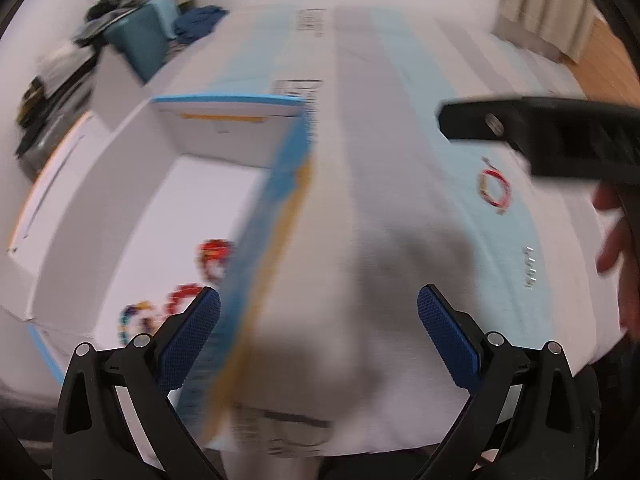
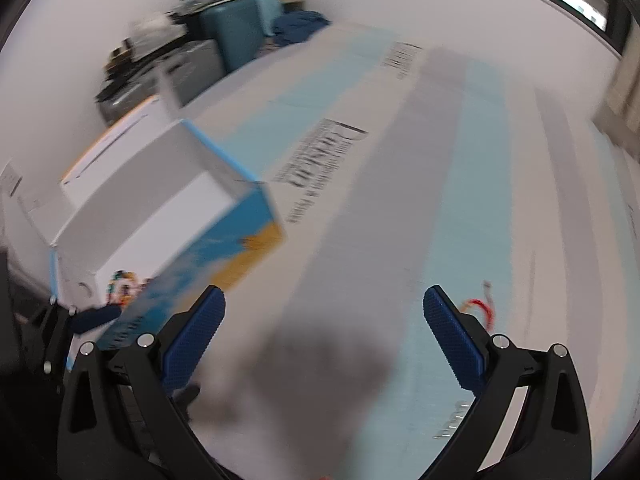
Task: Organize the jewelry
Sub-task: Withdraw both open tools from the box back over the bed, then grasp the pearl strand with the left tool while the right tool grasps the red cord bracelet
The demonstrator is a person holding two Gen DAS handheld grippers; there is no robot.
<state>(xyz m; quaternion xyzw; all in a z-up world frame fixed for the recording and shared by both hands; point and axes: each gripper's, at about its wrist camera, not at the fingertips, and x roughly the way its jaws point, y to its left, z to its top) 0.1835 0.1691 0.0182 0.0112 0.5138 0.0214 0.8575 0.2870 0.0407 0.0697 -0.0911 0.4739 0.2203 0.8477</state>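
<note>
Your left claw (image 1: 319, 304) and right claw (image 2: 324, 304) both gape wide, nothing between the blue pads. Three bead bracelets (image 1: 180, 296), red and multicoloured, lie blurred on the floor of the open white box (image 1: 132, 184). One red-and-white bracelet (image 1: 495, 189) lies apart on the pale striped table (image 1: 380, 160).

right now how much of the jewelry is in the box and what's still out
Done: several beaded bracelets already lie inside the open white box. In hand: nothing; the left gripper and the right gripper are both open and empty. Left: a red and white bracelet still lies on the striped surface, plus some small silvery pieces too blurred to identify.
</note>
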